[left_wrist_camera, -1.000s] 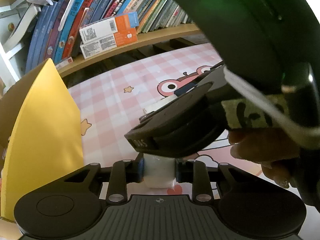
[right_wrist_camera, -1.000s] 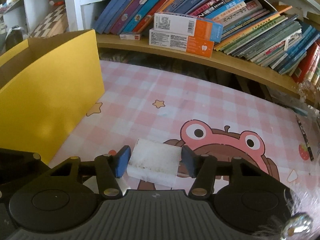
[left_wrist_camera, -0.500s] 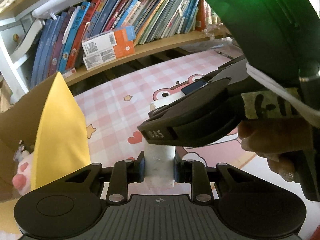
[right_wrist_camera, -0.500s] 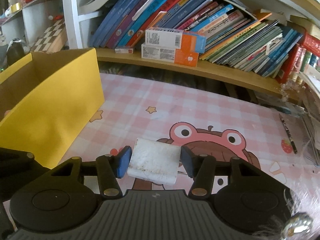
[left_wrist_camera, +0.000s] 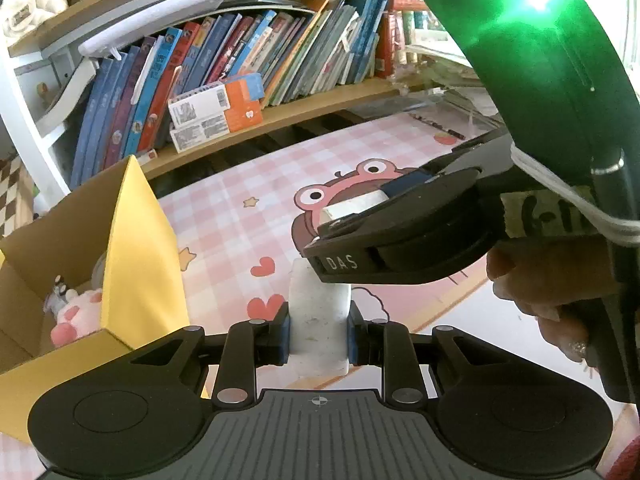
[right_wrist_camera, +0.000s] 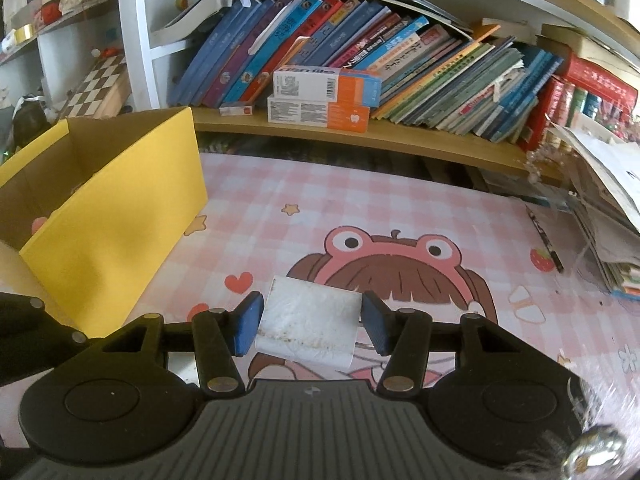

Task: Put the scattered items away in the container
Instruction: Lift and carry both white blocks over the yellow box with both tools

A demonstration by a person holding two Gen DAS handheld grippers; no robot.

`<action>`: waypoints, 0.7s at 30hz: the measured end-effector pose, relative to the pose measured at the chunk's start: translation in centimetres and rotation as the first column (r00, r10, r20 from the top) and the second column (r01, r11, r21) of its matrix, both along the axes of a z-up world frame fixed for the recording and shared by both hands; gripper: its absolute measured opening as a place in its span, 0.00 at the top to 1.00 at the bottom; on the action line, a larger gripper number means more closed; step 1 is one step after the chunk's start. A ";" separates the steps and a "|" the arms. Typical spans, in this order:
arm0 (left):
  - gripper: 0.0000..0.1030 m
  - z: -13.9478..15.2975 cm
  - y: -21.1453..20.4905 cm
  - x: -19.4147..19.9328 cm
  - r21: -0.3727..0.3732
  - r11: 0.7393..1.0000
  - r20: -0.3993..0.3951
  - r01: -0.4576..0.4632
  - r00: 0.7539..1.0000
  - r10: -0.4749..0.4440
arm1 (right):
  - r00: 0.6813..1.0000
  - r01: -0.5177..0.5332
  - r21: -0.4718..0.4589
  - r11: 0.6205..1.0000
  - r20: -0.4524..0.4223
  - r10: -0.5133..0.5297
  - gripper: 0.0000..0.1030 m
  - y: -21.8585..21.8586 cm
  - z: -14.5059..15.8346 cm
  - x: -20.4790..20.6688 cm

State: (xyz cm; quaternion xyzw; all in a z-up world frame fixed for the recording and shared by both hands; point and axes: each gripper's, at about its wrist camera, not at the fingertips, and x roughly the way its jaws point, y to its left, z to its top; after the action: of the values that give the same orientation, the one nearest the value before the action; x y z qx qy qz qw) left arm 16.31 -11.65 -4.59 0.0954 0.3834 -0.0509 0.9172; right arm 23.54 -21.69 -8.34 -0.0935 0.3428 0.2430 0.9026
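Both tongs grip one white block: left tongs point(left_wrist_camera: 318, 334) clamp its narrow end point(left_wrist_camera: 318, 320), right tongs point(right_wrist_camera: 310, 326) its wider sides point(right_wrist_camera: 308, 324). Block is held above the pink tabletop point(right_wrist_camera: 400, 208), right of the yellow box point(right_wrist_camera: 116, 216).

Box top: the yellow box point(right_wrist_camera: 112, 216) is open above, toys point(left_wrist_camera: 76, 320) low inside.
Box wall: its near wall stands between the mat point(right_wrist_camera: 400, 208) and the inside.
Mat: bare ahead to the shelf point(right_wrist_camera: 360, 136).
Right edge: pencil point(right_wrist_camera: 546, 240) and a paper stack point(right_wrist_camera: 608, 216).
Crowding: right gripper point(left_wrist_camera: 360, 210) hangs just above the left gripper point(left_wrist_camera: 318, 334).
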 end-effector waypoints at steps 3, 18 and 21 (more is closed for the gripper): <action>0.77 0.4 0.0 -0.8 -0.007 1.000 0.009 0.010 1.000 -0.010 | 1.000 0.012 0.003 1.000 0.003 -0.012 0.50 -0.3 0.3 -0.8; 0.77 2.4 1.8 -4.2 -0.045 0.997 0.074 0.058 0.996 -0.055 | 0.995 0.087 0.008 0.996 0.050 -0.087 0.50 -0.5 2.7 -4.6; 0.77 2.8 2.3 -4.8 -0.048 0.996 0.090 0.074 0.993 -0.070 | 0.993 0.105 0.013 0.994 0.060 -0.105 0.50 -0.5 3.2 -5.2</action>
State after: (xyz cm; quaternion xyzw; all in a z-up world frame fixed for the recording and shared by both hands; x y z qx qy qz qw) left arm 11.55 -9.34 -1.75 0.0877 0.3373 -0.0895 0.9330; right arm 18.36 -22.18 -5.10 -0.0783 0.3186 0.1938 0.9246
